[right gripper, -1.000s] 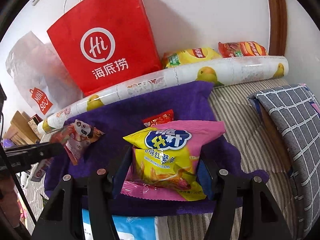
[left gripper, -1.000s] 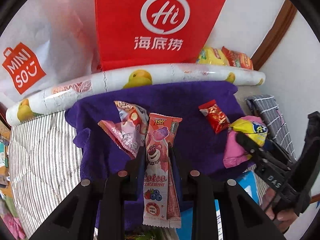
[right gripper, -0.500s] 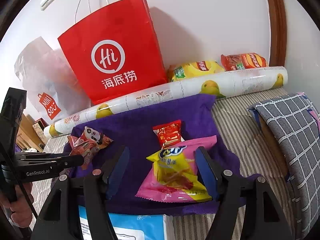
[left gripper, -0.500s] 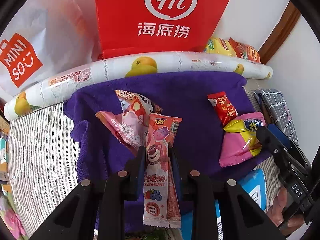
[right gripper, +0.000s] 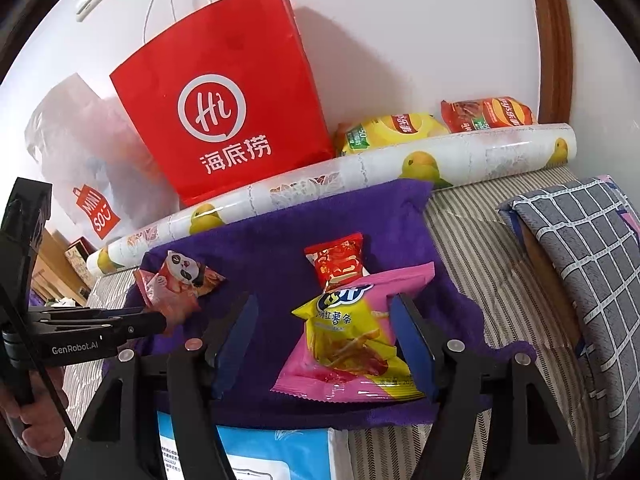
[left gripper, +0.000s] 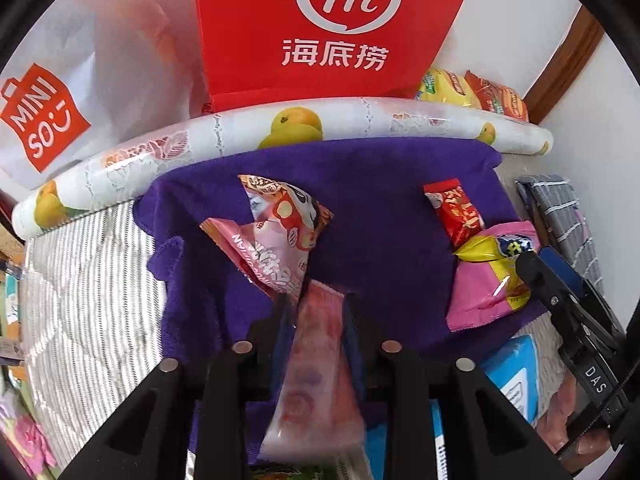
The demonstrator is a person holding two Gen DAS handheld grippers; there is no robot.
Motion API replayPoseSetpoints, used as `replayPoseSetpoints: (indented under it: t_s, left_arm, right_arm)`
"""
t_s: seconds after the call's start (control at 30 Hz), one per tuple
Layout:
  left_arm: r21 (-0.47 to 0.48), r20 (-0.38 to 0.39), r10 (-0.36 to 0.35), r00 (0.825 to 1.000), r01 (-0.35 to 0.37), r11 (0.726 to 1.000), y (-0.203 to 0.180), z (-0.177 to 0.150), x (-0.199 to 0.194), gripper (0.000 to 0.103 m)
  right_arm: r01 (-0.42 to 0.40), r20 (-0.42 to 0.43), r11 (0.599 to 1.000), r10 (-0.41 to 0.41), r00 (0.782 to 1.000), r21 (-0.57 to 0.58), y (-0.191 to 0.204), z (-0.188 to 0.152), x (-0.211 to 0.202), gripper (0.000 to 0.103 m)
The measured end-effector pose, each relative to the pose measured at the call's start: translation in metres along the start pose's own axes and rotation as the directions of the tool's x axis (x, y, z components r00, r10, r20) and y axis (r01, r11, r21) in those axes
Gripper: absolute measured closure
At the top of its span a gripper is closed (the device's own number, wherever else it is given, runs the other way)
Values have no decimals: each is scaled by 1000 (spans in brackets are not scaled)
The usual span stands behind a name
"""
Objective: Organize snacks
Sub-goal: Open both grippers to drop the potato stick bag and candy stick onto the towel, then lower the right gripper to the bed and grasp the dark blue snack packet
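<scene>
A purple towel point(left gripper: 380, 208) point(right gripper: 272, 256) lies on the striped bed. My left gripper point(left gripper: 314, 304) holds a long pink Lotso snack packet point(left gripper: 316, 376), blurred, jaws close on its sides. Just ahead lie a pink packet point(left gripper: 268, 260) and a panda packet point(left gripper: 288, 212) point(right gripper: 180, 280). My right gripper point(right gripper: 322, 340) is open; the pink-and-yellow sweet potato sticks bag point(right gripper: 352, 336) point(left gripper: 492, 276) lies on the towel between its fingers, free. A small red packet point(right gripper: 340, 260) point(left gripper: 454, 212) touches its far end.
A red Hi paper bag point(right gripper: 224, 112), a Miniso plastic bag point(left gripper: 44, 120) and a duck-print roll point(left gripper: 320, 128) line the wall. Yellow point(right gripper: 384, 132) and red point(right gripper: 488, 112) chip bags sit behind the roll. A blue tissue pack point(right gripper: 272, 452) lies near; a checked pillow point(right gripper: 588, 240) at right.
My right gripper let go of the sweet potato bag, opened and drew back. The Lotso packet in my left gripper slid lower and is now blurred; the left gripper moved forward.
</scene>
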State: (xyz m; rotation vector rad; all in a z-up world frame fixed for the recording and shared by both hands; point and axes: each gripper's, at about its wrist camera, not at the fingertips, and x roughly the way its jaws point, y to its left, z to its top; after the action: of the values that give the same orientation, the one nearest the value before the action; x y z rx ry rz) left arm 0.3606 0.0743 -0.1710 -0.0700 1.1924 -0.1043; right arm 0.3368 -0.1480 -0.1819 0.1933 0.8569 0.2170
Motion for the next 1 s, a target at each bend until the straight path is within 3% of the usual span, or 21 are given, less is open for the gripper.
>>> replayPoseSetpoints:
  t_s: [0.07, 0.23, 0.53, 0.7, 1.0]
  left_arm:
    - [12, 13, 11, 1000, -11, 1000, -2, 1, -3, 59]
    - [18, 48, 6, 999, -7, 1000, -3, 2, -12, 51]
    - [4, 104, -26, 994, 26, 1000, 0, 3, -31, 50]
    - [10, 141, -29, 990, 28, 1000, -3, 1, -43, 50]
    - [37, 188, -60, 980, 53, 998, -10, -6, -66, 50]
  right_arm:
    - [2, -4, 1000, -2, 1000, 2, 0, 0, 1, 35]
    - [6, -9, 1000, -6, 1000, 4, 0, -1, 3, 35]
    - [-8, 3, 1000, 8, 1000, -15, 7, -2, 0, 35]
    - [-1, 61, 998, 5, 998, -56, 18, -5, -9, 35]
    - [67, 117, 989, -51, 992, -130, 41, -19, -36, 35]
